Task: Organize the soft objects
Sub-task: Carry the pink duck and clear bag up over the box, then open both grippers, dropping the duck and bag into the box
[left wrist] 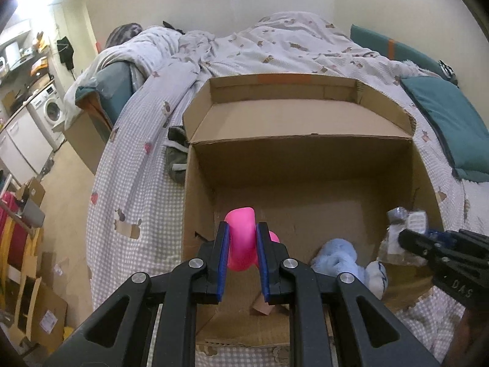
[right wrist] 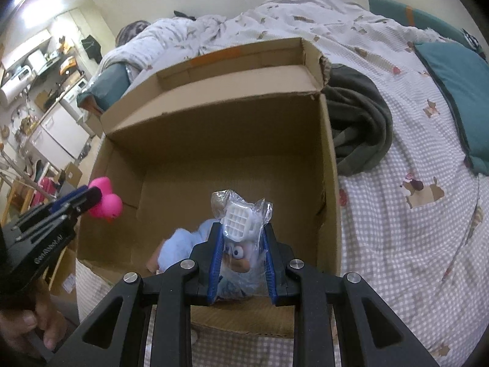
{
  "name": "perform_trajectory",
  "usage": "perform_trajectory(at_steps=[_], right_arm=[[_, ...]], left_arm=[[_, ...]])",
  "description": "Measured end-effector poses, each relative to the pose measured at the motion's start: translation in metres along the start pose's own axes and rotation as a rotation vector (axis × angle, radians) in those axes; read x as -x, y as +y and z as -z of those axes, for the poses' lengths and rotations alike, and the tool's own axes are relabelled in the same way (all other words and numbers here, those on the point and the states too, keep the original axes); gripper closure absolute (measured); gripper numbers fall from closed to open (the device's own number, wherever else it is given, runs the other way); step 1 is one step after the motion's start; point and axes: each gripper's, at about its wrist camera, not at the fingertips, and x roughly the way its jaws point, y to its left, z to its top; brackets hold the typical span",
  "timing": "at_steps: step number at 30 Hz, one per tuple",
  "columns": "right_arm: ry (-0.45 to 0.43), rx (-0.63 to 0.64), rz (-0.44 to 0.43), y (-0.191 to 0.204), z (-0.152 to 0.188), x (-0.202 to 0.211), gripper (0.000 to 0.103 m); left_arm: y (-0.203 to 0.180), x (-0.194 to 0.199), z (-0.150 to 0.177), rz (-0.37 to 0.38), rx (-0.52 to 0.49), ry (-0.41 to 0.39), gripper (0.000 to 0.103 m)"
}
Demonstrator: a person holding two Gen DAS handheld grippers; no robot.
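An open cardboard box (left wrist: 305,159) (right wrist: 214,140) lies on the bed. My left gripper (left wrist: 242,229) is shut on a pink rubber duck (left wrist: 241,238) and holds it over the box's left side; the duck also shows in the right wrist view (right wrist: 105,203). My right gripper (right wrist: 241,229) is shut on a plastic-bagged blue plush toy (right wrist: 238,238) with a white grid piece on top, above the box's near edge; in the left wrist view this gripper (left wrist: 406,238) sits at the right. A light blue plush (left wrist: 336,257) (right wrist: 180,247) lies on the box floor.
The bed has a checked quilt (right wrist: 412,229), rumpled at the far end. Teal pillows (left wrist: 452,128) lie at the right. A dark green garment (right wrist: 357,122) lies beside the box's right wall. Cartons (left wrist: 39,312) and a washing machine (left wrist: 50,113) stand on the left.
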Motion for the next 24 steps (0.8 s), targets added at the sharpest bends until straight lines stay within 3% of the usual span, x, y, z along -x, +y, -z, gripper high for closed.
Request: perform_trajectory(at_steps=[10, 19, 21, 22, 23, 24], right_arm=[[0.01, -0.009, -0.005, -0.002, 0.004, -0.002, 0.077], [-0.034, -0.01, -0.057, 0.0, 0.002, 0.006, 0.076], [-0.035, -0.016, -0.055, -0.001, 0.002, 0.006, 0.072], [-0.034, -0.021, -0.055, -0.002, 0.002, 0.006, 0.065], [-0.033, -0.031, -0.061, -0.003, 0.002, 0.006, 0.042], [-0.035, -0.045, -0.07, -0.005, 0.001, 0.006, 0.03]], left_arm=[[-0.011, 0.004, 0.004, 0.02, -0.049, -0.021, 0.087], [-0.013, -0.006, 0.009, 0.011, -0.06, 0.024, 0.086], [-0.015, -0.007, 0.01, 0.006, -0.067, 0.03, 0.081], [-0.015, -0.007, 0.01, 0.004, -0.068, 0.032, 0.074], [-0.016, -0.008, 0.011, 0.002, -0.067, 0.035, 0.069], [-0.015, -0.008, 0.011, -0.001, -0.065, 0.036, 0.055]])
